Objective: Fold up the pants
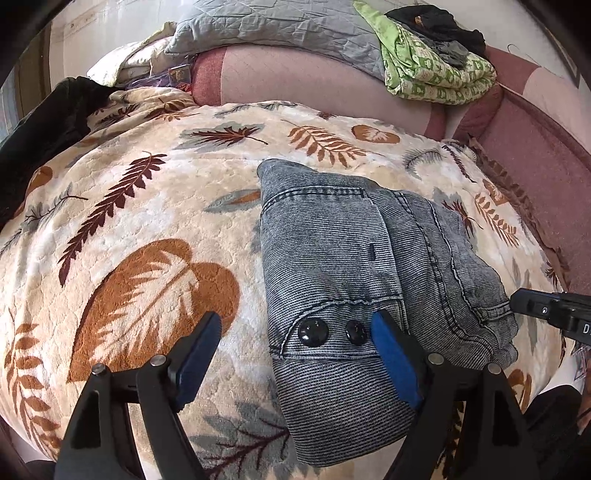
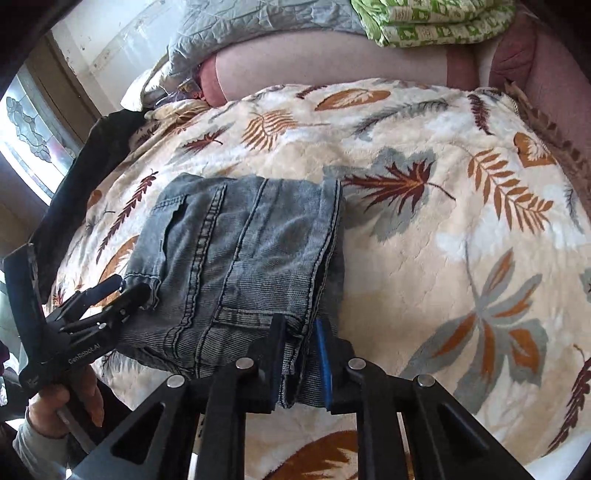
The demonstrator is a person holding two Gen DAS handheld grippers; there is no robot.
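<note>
The grey-blue denim pants [image 1: 332, 258] lie folded into a compact bundle on the leaf-print blanket [image 1: 147, 206]; they also show in the right wrist view [image 2: 240, 251]. My left gripper [image 1: 295, 332] is open at the bundle's near left corner by the two black buttons [image 1: 313, 331], with its right finger resting on the denim. It appears in the right wrist view [image 2: 122, 291] at the bundle's left edge. My right gripper [image 2: 301, 350] is shut on the pants' near right edge, with denim folds pinched between its pads. Its tip shows at the right in the left wrist view [image 1: 524, 299].
A pink sofa back [image 1: 314, 85] runs behind the blanket, with a grey quilt [image 1: 277, 26] and a green patterned blanket [image 1: 436, 70] piled on it. A black garment [image 1: 40, 125] lies at the left edge. A window [image 2: 26, 125] is at far left.
</note>
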